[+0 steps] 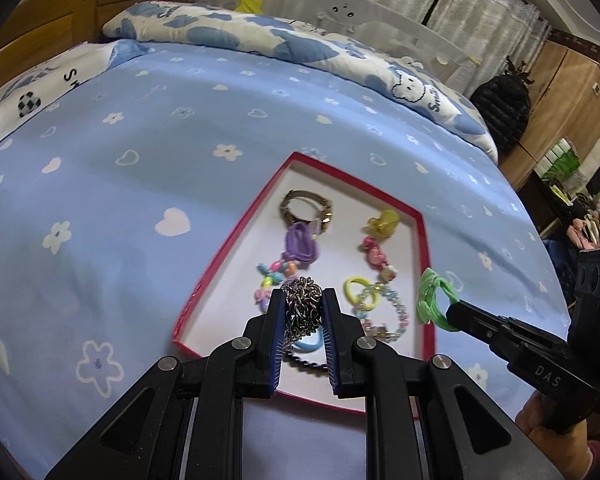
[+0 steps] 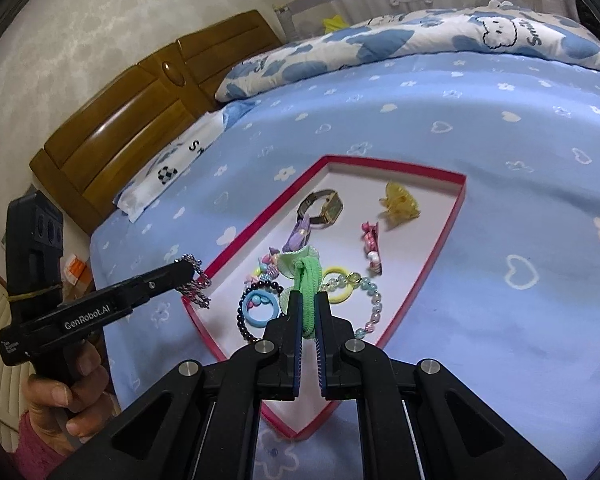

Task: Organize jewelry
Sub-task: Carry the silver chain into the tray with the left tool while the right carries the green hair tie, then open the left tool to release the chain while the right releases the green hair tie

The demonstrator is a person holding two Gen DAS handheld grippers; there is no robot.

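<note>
Overhead, a bunched silver chain [image 1: 302, 309] was clamped in the left gripper [image 1: 302, 312] above the near left edge of the red-rimmed tray [image 1: 228, 252], while a green hair tie [image 2: 309, 292] was pinched in the right gripper [image 2: 309, 312] over its near end.

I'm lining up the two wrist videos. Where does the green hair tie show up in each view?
Left wrist: the green hair tie is at right of centre, pinched at the tip of the right gripper, beside the tray's right rim.
Right wrist: green hair tie at lower centre, between that gripper's own fingers.
Shared landmark: the red-rimmed tray.
</note>
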